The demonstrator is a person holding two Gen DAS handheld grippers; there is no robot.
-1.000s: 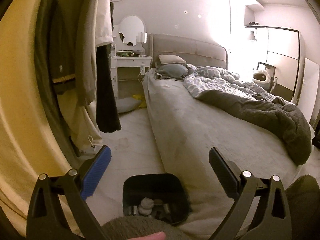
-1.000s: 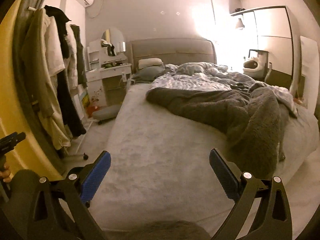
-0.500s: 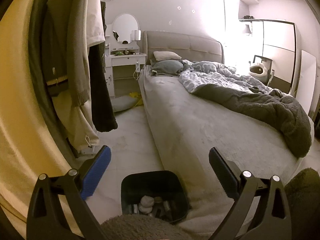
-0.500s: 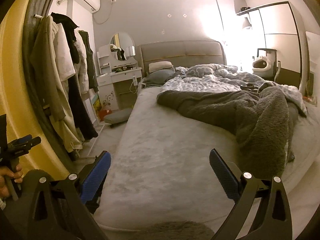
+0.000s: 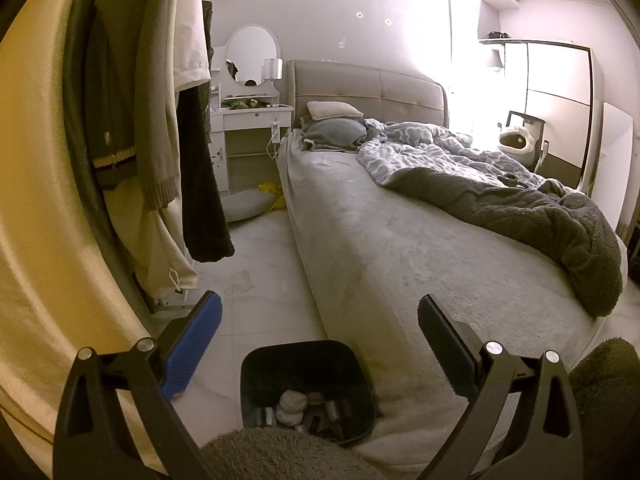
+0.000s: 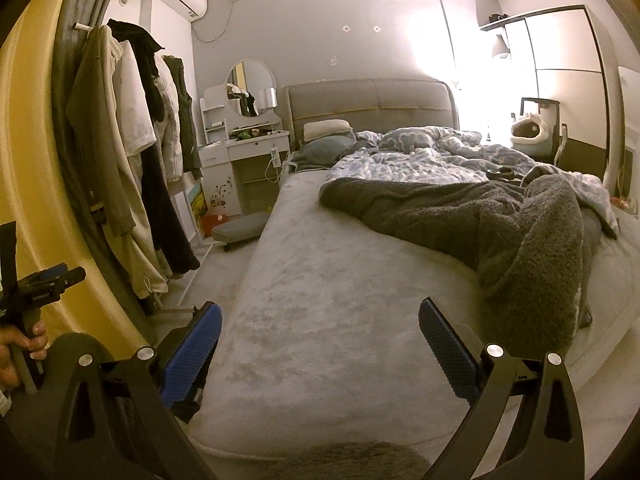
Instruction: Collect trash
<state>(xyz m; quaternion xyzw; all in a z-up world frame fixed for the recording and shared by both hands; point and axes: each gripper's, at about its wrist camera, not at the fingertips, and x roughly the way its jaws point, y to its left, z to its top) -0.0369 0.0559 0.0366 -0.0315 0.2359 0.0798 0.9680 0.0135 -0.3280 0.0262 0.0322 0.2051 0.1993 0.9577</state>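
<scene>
A black trash bin (image 5: 306, 360) stands on the floor at the foot corner of the bed, with crumpled paper and cans (image 5: 294, 402) inside. My left gripper (image 5: 318, 320) is open and empty, held above the bin. My right gripper (image 6: 320, 324) is open and empty, held over the foot of the bed (image 6: 320, 288). The left gripper also shows at the far left of the right wrist view (image 6: 44, 280), held in a hand. A flat clear scrap (image 5: 240, 280) lies on the floor left of the bed.
Clothes hang on a rack (image 5: 160, 120) at the left. A rumpled grey blanket (image 6: 500, 232) covers the bed's right side. A white dressing table (image 5: 252, 120) stands by the headboard, with a grey cushion (image 5: 244, 204) and yellow item on the floor below it. A wardrobe (image 5: 556, 96) is at the far right.
Both cameras have tilted up and pulled back a little, so more of the room shows. Both grippers stay open and empty.
</scene>
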